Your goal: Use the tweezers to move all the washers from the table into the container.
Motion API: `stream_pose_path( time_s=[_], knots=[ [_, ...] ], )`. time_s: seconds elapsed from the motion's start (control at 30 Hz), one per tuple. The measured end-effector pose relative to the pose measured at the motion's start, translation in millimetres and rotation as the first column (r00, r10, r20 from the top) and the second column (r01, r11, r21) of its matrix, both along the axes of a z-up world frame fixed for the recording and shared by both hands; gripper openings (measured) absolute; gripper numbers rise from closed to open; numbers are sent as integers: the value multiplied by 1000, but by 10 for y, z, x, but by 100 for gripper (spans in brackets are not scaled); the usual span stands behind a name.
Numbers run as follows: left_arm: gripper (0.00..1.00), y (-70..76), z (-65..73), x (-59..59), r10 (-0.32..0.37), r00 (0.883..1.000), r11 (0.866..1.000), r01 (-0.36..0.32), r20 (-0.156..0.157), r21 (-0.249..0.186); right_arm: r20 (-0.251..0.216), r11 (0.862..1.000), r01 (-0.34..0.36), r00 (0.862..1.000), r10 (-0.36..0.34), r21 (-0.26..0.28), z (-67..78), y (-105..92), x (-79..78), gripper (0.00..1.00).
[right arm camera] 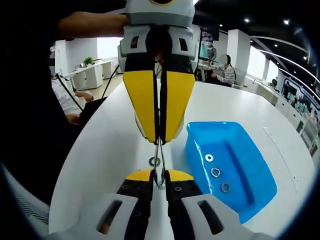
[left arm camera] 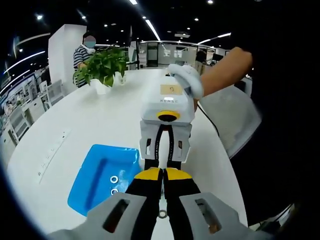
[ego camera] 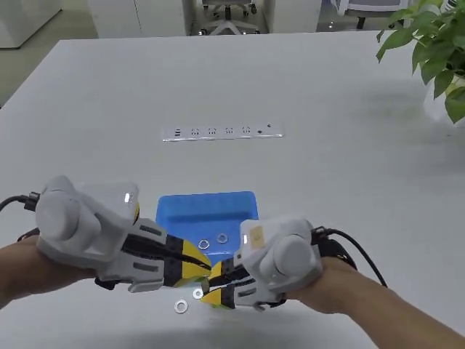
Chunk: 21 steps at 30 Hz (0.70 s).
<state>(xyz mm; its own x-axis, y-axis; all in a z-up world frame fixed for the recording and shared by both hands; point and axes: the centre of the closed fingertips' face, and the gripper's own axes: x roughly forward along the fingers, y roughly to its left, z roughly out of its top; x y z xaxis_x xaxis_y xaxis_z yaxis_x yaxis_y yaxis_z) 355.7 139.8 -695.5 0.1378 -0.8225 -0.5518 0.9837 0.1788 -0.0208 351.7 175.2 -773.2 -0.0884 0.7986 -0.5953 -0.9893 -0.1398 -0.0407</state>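
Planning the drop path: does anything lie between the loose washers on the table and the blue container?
Nothing visible: the flat silver metal washers lie on the bare white table beside the blue plastic container.

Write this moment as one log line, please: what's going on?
left tool: shut on tweezers | right tool: shut on tweezers | container: three washers inside | table: two washers loose

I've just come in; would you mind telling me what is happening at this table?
A person holds a gripper in each hand over a white table. The left gripper and right gripper meet tip to tip, both apparently closed on the thin tweezers between them. Three washers lie in the blue container; two loose washers lie on the table beside the grippers.
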Motion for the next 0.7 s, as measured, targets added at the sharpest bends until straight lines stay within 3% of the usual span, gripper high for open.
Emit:
stream_pose_path(
  time_s=[0.7],
  knots=[
    [5,15,-3,-18,9,1000,1000,-9,0,12,4,1000,16,1000,-16,2,-7,11,-2,9]
  ],
)
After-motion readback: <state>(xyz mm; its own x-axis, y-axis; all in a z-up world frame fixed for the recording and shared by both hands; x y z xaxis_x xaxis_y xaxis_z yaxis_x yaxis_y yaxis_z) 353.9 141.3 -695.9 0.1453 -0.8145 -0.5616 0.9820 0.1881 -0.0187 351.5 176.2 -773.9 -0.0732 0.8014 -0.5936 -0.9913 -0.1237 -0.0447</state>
